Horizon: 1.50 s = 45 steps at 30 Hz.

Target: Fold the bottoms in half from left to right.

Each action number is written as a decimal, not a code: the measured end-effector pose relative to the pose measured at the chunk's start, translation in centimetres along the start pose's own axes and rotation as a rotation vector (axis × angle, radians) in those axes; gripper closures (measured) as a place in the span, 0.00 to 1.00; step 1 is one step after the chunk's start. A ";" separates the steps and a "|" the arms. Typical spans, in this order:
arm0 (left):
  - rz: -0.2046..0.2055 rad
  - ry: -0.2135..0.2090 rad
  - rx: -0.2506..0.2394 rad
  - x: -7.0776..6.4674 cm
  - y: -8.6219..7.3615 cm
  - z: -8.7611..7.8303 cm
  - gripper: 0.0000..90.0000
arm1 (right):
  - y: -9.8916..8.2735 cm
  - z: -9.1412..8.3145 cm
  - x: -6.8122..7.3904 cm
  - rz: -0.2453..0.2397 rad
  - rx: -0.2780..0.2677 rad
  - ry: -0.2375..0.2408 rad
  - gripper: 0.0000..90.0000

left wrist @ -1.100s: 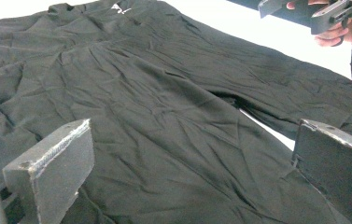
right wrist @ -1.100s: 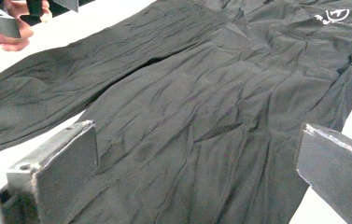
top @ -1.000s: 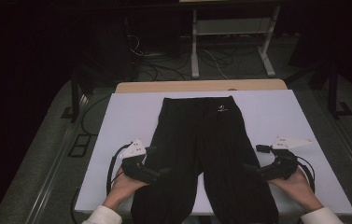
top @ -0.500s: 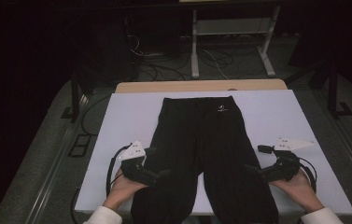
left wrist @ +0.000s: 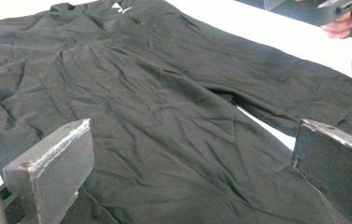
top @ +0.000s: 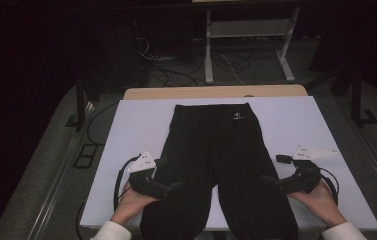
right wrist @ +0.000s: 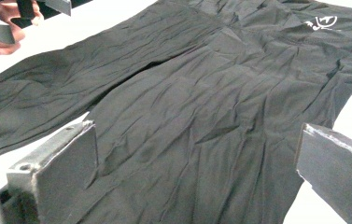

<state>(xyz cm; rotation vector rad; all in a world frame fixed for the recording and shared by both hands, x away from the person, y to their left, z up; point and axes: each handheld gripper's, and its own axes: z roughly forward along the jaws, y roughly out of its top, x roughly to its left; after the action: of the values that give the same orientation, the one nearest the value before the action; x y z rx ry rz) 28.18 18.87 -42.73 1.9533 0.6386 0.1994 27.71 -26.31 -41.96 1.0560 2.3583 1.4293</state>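
Black crinkled trousers point(top: 226, 165) flat on desk point(top: 131, 130) (white); both grippers point(top: 168, 186) point(top: 271, 181) at legs' outer edges, jaws wide apart, empty.

Matt black creased cloth trousers point(top: 226, 165), smooth white table top point(top: 136, 130), pale wood edge point(top: 186, 92)

Black trousers point(top: 221, 165) lie flat and creased at the table's centre, waistband with a small white logo toward twelve o'clock, legs toward six.

R gripper point(top: 271, 181) edged slightly inward over trousers point(top: 221, 165) leg.
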 end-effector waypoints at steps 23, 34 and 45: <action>-0.004 0.001 -0.011 0.2 -0.1 0.0 0.00 | 4.0 0.9 0.0 -0.035 0.014 0.010 0.00; -0.007 0.001 -0.012 0.2 -0.1 0.0 0.00 | 5.9 1.5 0.0 -0.071 0.036 0.015 0.00; -0.012 0.000 -0.014 0.2 -0.1 0.0 0.00 | 7.7 2.5 -0.1 -0.094 0.051 0.017 0.00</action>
<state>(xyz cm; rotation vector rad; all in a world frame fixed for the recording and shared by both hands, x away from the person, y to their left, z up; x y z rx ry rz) 28.33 19.05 -42.81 1.9360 0.6471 0.1966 32.68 -22.45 -36.91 0.9356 2.4335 1.3580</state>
